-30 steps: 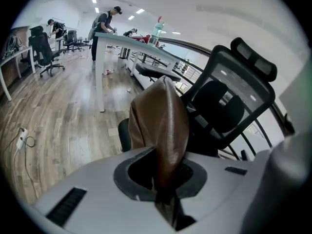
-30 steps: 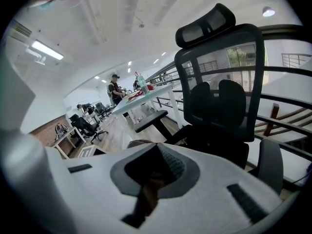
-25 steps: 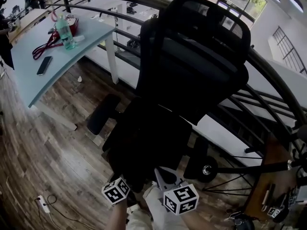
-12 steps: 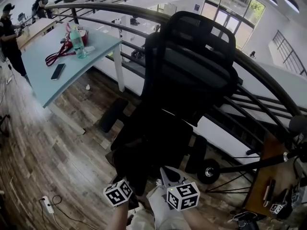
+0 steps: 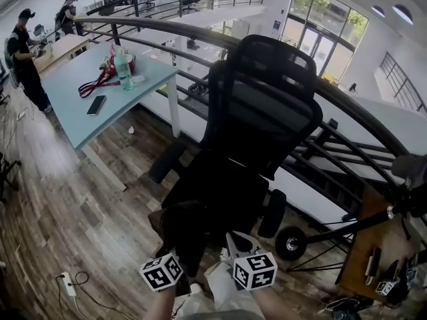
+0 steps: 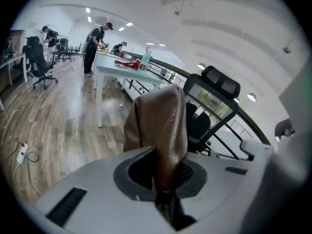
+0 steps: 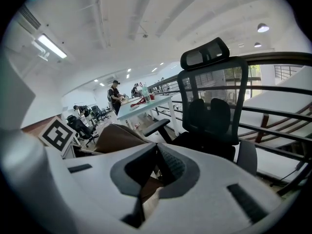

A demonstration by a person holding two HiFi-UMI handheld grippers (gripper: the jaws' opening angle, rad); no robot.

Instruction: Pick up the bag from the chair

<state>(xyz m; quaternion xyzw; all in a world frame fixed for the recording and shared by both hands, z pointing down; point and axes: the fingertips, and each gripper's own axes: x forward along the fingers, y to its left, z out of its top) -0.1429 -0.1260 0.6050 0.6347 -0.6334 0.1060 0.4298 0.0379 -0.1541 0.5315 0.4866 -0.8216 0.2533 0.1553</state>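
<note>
A: What colour is the bag (image 6: 161, 126)?
B: Plain brown. The chair (image 5: 260, 112) is black all over, with a mesh back.
A: And the bench (image 5: 73, 122)?
B: Pale blue with white legs. It carries a black phone (image 5: 97, 105), a red strap (image 5: 93, 85) and a greenish bottle (image 5: 123, 69). The floor (image 5: 60, 225) is brown wood planks — the marker cubes (image 5: 161, 273) are white with black squares.

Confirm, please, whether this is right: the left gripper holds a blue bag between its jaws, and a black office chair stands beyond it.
Not quite: the bag is brown, not blue. The left gripper view shows the left gripper with its jaws shut on the brown bag, and the black office chair stands beyond it.
</note>
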